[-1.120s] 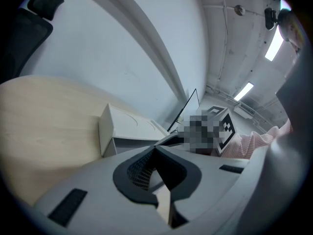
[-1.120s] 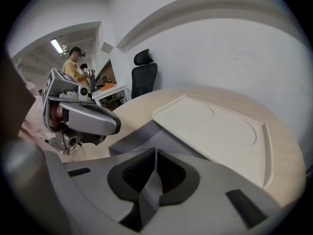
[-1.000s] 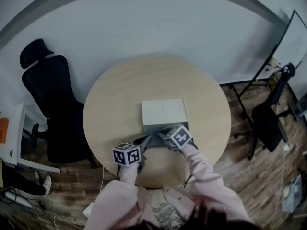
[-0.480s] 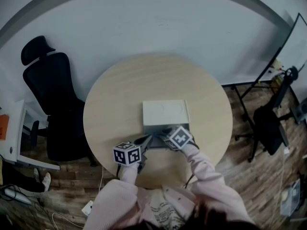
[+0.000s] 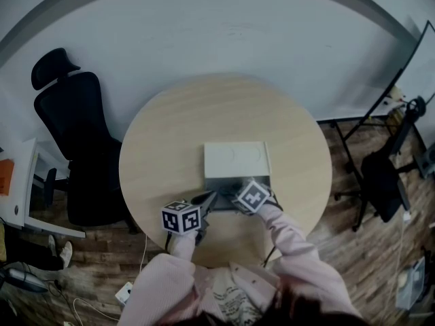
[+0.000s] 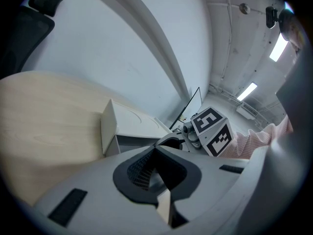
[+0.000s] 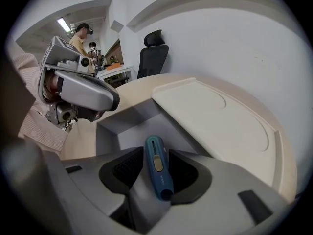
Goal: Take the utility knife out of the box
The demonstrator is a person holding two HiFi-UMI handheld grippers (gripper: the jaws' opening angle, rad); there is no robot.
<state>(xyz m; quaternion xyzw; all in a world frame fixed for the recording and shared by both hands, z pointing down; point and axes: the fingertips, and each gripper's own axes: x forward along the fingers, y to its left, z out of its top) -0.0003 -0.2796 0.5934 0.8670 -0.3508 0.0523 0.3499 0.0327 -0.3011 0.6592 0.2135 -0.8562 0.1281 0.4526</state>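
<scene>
Working at a round, pale wooden table [image 5: 163,148] by a white wall, with a white box [image 5: 236,159] lying flat, its grey drawer [image 7: 122,126] pulled toward the person. Opening the right gripper [image 5: 234,199] around the blue utility knife [image 7: 157,166], lying lengthwise between the parting jaws in the drawer, pads not pressing it. Holding the left gripper [image 5: 207,197] at the drawer's left corner, jaws pinched together.

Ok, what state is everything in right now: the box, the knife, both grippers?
box: drawer pulled out, top flat and shut.
utility knife: lying between the right gripper's jaws at the open drawer, no blade showing.
right gripper: jaws opening, pads not pressing the knife.
left gripper: jaws together, nothing between them.
</scene>
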